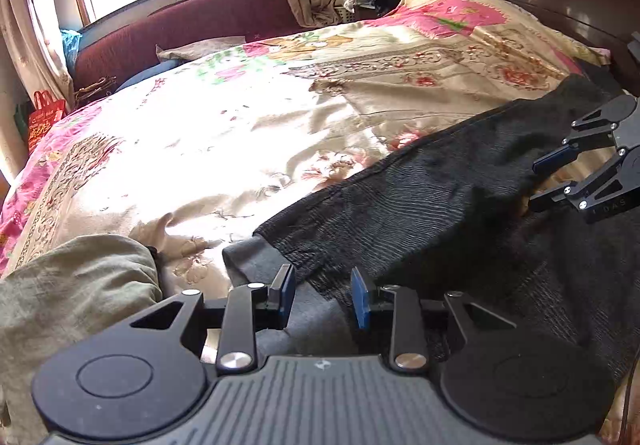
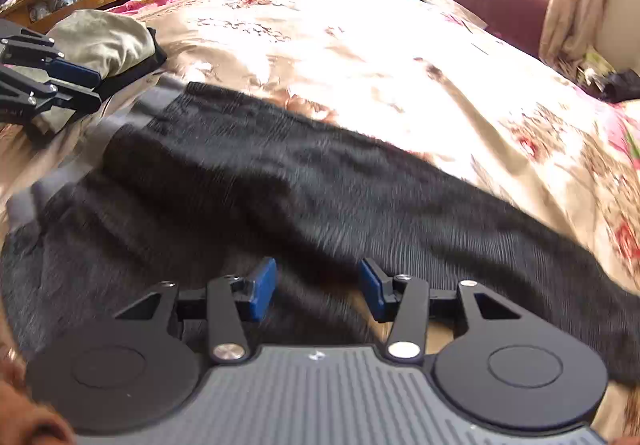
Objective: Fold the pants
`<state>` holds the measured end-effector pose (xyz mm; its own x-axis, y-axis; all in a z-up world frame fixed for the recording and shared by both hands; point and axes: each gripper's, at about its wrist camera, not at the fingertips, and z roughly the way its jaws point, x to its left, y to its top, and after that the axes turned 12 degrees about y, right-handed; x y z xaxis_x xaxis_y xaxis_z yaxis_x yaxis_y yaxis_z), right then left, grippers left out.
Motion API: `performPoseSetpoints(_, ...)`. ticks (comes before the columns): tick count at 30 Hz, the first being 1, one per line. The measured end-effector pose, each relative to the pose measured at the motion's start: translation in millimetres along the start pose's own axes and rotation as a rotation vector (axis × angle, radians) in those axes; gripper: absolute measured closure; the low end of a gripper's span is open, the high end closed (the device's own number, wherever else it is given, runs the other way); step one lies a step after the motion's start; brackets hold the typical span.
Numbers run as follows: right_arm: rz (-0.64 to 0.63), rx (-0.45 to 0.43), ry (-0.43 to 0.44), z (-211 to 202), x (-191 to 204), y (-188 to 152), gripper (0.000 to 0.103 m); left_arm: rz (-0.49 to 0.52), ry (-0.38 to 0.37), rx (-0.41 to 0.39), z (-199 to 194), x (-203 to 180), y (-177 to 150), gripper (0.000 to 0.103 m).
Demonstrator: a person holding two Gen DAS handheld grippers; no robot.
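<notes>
Green-grey bundle (image 1: 76, 277): crumpled soft cloth, lying to the left of the pants on the flowery satin bedspread (image 1: 208, 149).
Left gripper (image 1: 323, 296): black, with blue pads, over the grey waistband end of the pants; fingers apart, nothing pinched.
Pants (image 1: 420, 205): black ribbed soft cloth, stretched long across the near side of the bedspread, one half laid over the other.
Right gripper (image 2: 318, 293): black, with blue pads, over the leg end of the pants; fingers apart, nothing pinched.
</notes>
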<state>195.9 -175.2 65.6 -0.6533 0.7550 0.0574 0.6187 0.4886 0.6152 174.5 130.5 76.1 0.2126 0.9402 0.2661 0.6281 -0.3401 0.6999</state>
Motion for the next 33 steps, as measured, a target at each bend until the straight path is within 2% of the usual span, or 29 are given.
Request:
performPoseSetpoints(3,0.004,0.019,0.024,11.6,-7.7,14.2,0.055,0.013,0.018,0.047,12.1,1.3,6.4,0.058)
performPoseSetpoints(5,0.037,0.019,0.049,9.6,-10.8,12.1,0.055,0.018,0.016,0.078,12.0,-0.6,9.3,0.058)
performPoseSetpoints(8,0.072,0.038,0.087,0.2,-11.3,3.8,0.055,0.027,0.018,0.122,3.3,-6.6,13.3,0.058)
performPoseSetpoints(11,0.04,0.051,0.123,-14.9,-12.1,0.2,0.055,0.045,0.023,0.169,-8.7,-14.5,22.8,0.057)
performPoseSetpoints(15,0.042,0.036,0.182,-36.1,-28.1,12.3,0.055,0.068,0.072,0.215,-33.1,-24.3,47.5,0.057)
performPoseSetpoints(17,0.034,0.018,0.208,-44.6,-37.2,23.1,0.055,0.08,0.087,0.214,-43.2,-30.6,59.5,0.056)
performPoseSetpoints(20,0.007,0.0,0.223,-47.0,-50.5,37.5,0.052,0.095,0.1,0.197,-44.0,-34.7,73.0,0.048)
performPoseSetpoints(25,-0.055,0.064,0.146,-13.9,-64.9,57.2,0.051,0.086,0.071,0.2,6.0,-19.3,63.6,0.046)
performPoseSetpoints(28,-0.067,0.106,0.139,9.7,-72.5,70.6,0.051,0.099,0.072,0.235,46.0,-4.8,52.0,0.047)
performPoseSetpoints(33,-0.107,0.166,0.124,45.3,-81.2,91.1,0.051,0.141,0.01,0.211,90.2,17.5,47.8,0.047)
